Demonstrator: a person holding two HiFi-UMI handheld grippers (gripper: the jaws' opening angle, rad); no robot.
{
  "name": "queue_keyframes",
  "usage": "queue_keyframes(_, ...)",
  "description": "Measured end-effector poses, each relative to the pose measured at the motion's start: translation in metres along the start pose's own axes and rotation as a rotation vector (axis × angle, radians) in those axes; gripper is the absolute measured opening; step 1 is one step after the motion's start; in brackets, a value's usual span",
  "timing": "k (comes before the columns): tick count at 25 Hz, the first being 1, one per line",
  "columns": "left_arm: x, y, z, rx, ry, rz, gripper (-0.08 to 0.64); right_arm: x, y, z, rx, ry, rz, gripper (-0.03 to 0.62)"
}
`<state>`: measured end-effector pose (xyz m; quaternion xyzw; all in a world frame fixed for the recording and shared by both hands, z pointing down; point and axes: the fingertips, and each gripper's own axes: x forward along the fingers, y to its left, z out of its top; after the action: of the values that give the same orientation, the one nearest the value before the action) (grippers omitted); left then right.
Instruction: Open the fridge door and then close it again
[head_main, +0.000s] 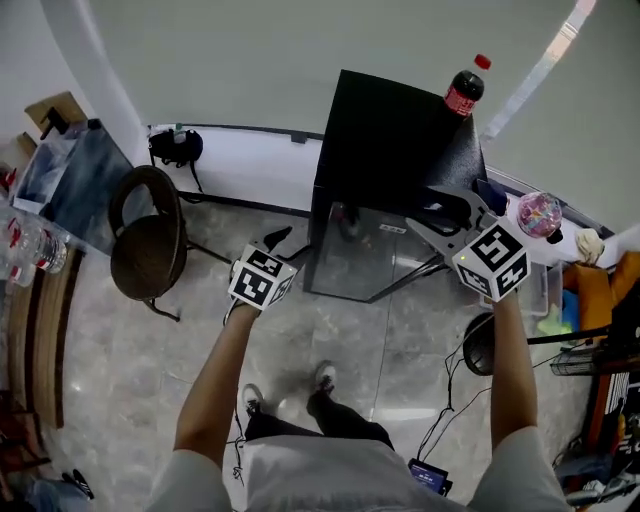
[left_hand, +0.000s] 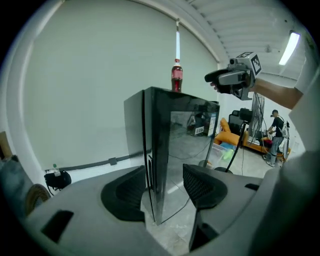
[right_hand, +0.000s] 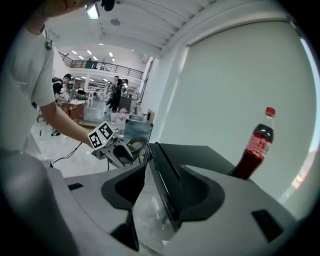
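A small black fridge (head_main: 395, 140) stands against the wall with its glass door (head_main: 355, 250) facing me; I cannot tell whether the door is shut or slightly ajar. A cola bottle (head_main: 465, 90) stands on its top. My right gripper (head_main: 440, 215) is at the door's top right corner. In the right gripper view the door's top edge (right_hand: 162, 160) runs between the jaws of that gripper (right_hand: 160, 187), and the pads do not look pressed on it. My left gripper (head_main: 280, 242) hangs open in front of the fridge's left front corner (left_hand: 150, 165), holding nothing.
A round brown chair (head_main: 150, 245) stands left of the fridge, with a black bag (head_main: 175, 147) by the wall behind it. A table with water bottles (head_main: 30, 240) is at far left. A black stand base (head_main: 480, 345), cables and a clear bin (head_main: 545, 290) crowd the right.
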<state>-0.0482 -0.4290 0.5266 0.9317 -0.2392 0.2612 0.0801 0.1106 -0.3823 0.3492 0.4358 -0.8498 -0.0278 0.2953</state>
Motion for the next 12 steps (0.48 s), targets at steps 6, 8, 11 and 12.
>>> queue_keyframes(6, 0.037, 0.015, -0.022, -0.073, 0.030, 0.002, 0.224, 0.048, -0.003, -0.016, -0.161, 0.126, 0.140, 0.216)
queue_keyframes(8, 0.051, 0.019, -0.026, -0.087, 0.035, 0.003, 0.213, 0.057, -0.003, -0.025, -0.193, 0.161, 0.186, 0.216)
queue_keyframes(11, 0.069, 0.020, -0.032, -0.094, 0.042, -0.007, 0.198, 0.065, 0.001, -0.036, -0.243, 0.206, 0.240, 0.216)
queue_keyframes(12, 0.073, 0.020, -0.035, -0.094, 0.046, -0.008, 0.195, 0.067, 0.003, -0.037, -0.255, 0.215, 0.248, 0.216)
